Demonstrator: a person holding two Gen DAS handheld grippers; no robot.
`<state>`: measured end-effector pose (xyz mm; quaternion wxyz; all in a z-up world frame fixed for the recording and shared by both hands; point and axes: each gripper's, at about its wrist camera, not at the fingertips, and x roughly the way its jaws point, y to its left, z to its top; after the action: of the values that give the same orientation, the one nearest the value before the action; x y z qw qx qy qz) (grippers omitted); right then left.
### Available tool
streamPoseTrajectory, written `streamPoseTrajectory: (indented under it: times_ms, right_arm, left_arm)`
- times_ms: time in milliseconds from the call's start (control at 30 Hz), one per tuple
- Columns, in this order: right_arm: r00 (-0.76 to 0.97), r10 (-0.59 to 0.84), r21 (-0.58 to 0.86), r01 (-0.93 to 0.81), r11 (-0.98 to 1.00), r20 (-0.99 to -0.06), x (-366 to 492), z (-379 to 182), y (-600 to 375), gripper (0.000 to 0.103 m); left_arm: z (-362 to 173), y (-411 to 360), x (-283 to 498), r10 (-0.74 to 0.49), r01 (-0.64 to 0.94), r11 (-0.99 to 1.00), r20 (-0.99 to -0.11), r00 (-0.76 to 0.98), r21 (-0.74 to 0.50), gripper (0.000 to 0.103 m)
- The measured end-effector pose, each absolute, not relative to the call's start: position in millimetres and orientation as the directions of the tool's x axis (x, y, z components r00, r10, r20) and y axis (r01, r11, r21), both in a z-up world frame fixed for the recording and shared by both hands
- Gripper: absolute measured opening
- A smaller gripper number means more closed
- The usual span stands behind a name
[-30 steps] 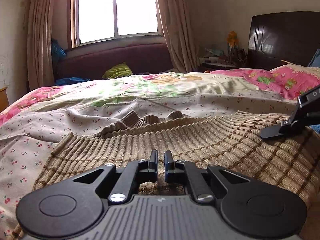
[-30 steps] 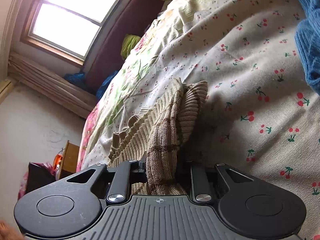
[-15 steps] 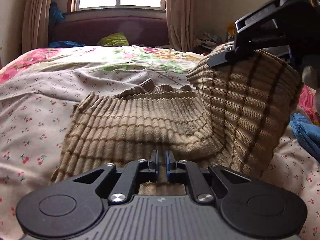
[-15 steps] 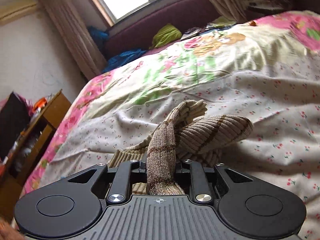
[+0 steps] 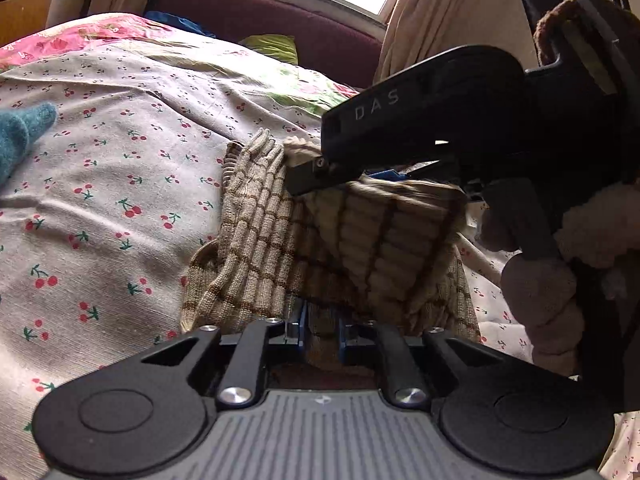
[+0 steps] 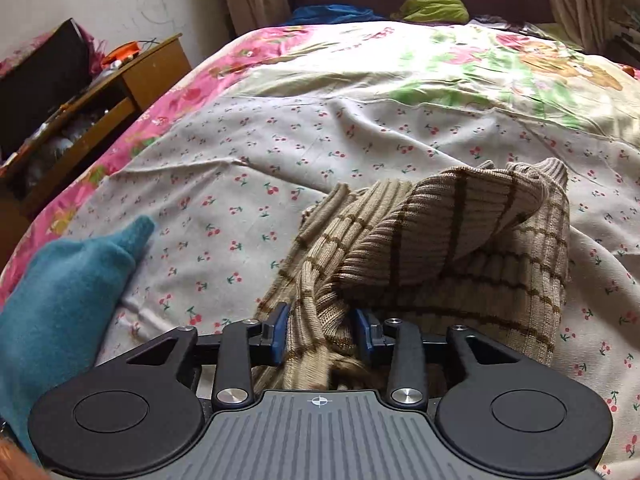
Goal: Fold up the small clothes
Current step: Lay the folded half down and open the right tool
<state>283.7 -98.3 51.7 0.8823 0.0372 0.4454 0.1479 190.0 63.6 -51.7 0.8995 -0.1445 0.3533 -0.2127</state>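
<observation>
- the fold of the tan ribbed sweater [image 6: 460, 240] is being laid: one half is doubled over the other on the cherry-print bedspread [image 6: 280, 152].
- right gripper [image 6: 320, 334]: jaws have just been opening, blue pads now apart with knit loose between them.
- left gripper [image 5: 320, 330]: jaws have also just been easing apart, hem fabric between them; whether the pads press it, i cannot tell.
- next, likely: let go fully, draw both grippers clear without dragging the layer, smooth it.
- a teal garment [image 6: 68, 280] waits nearby.

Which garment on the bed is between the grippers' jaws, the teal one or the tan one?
The tan checked ribbed sweater: its folded knit runs between both grippers' jaws, which have just been opening. The teal garment lies apart on the cherry-print sheet, untouched.
</observation>
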Motion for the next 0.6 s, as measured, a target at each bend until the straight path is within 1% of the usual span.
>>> streamPoseTrajectory:
  times_ms: [67,133,167,300,367,467,533,600]
  right_arm:
    - [0.562,0.298,0.178,-0.259,0.949,-0.771,279.4,59.1,-99.4,0.040]
    - [0.584,0.267,0.137,-0.257,0.957,-0.766,279.0,66.0,-102.3,0.041]
    - [0.588,0.258,0.134,-0.247,0.960,-0.766,281.2,68.0,-105.4,0.043]
    - [0.571,0.239,0.180,-0.158,0.971,-0.786,296.4,69.8,-122.6,0.047]
    - [0.555,0.241,0.233,-0.088,0.969,-0.796,307.2,66.2,-133.8,0.052]
    - [0.548,0.251,0.297,-0.005,0.955,-0.798,322.9,63.4,-144.4,0.052]
    - [0.560,0.245,0.302,0.010,0.953,-0.792,331.7,64.3,-143.4,0.052]
    - [0.578,0.218,0.255,-0.018,0.967,-0.786,340.5,66.1,-130.8,0.053]
  left_arm:
    - [-51.9,63.0,190.3,-0.490,0.284,0.865,-0.574,0.657,-0.414,0.028]
    - [-52.0,64.6,190.4,-0.492,0.274,0.862,-0.572,0.656,-0.427,0.028]
    - [-52.0,65.7,190.3,-0.495,0.267,0.859,-0.571,0.655,-0.438,0.028]
    - [-52.4,73.6,190.6,-0.524,0.229,0.827,-0.557,0.645,-0.514,0.029]
    - [-51.6,77.0,189.0,-0.527,0.214,0.819,-0.550,0.648,-0.532,0.030]
    - [-47.6,81.5,184.8,-0.527,0.206,0.810,-0.528,0.666,-0.548,0.030]
    - [-44.7,81.6,182.6,-0.520,0.215,0.815,-0.517,0.680,-0.538,0.031]
    - [-46.2,80.0,180.9,-0.507,0.221,0.829,-0.523,0.685,-0.514,0.033]
